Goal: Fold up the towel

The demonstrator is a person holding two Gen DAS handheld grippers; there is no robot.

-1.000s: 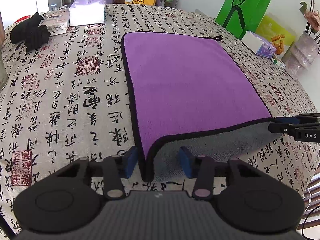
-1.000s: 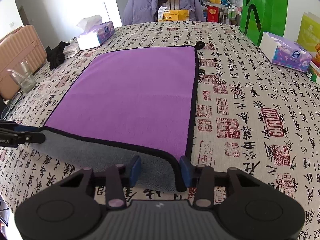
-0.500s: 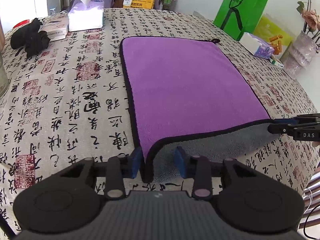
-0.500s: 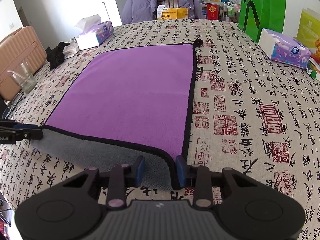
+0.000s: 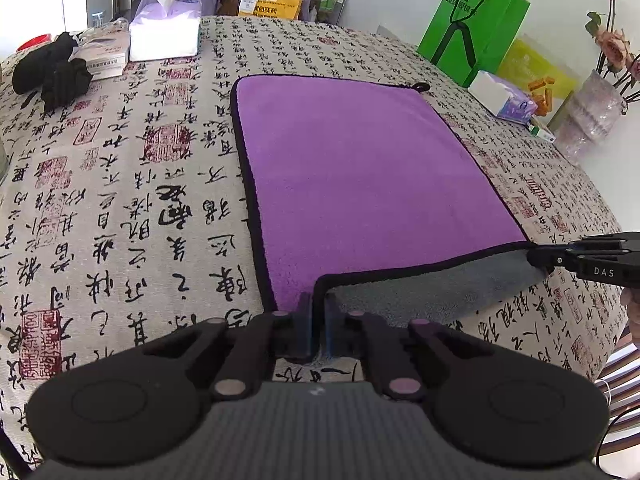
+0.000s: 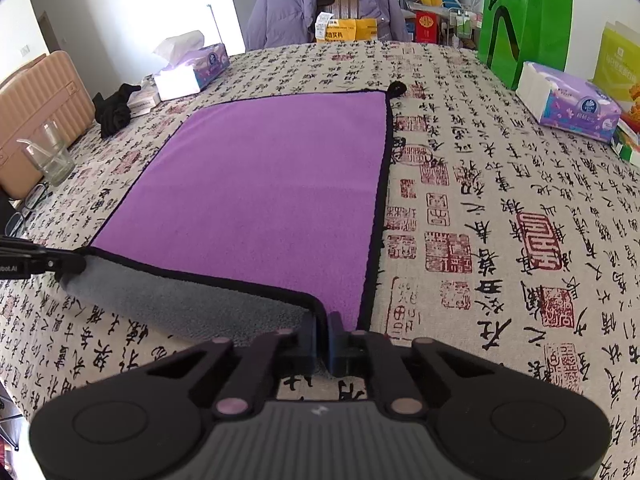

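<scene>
A purple towel (image 5: 352, 184) with black edging and a grey underside lies flat on the patterned tablecloth; it also shows in the right wrist view (image 6: 260, 192). Its near edge is lifted, so the grey underside shows. My left gripper (image 5: 318, 320) is shut on the towel's near left corner. My right gripper (image 6: 323, 340) is shut on the near right corner. Each gripper shows in the other's view, the right gripper (image 5: 536, 257) at the right edge and the left gripper (image 6: 80, 264) at the left edge.
A tissue box (image 5: 164, 32), a black cloth (image 5: 52, 72) and a glass (image 6: 48, 152) stand at the left. A green bag (image 5: 472, 28), a tissue pack (image 6: 568, 100) and flowers (image 5: 612, 44) stand at the right. A chair with a jacket (image 6: 320, 4) is behind the table.
Both grippers have closed from open onto the near corners of the towel. The near edge is slightly more lifted.
</scene>
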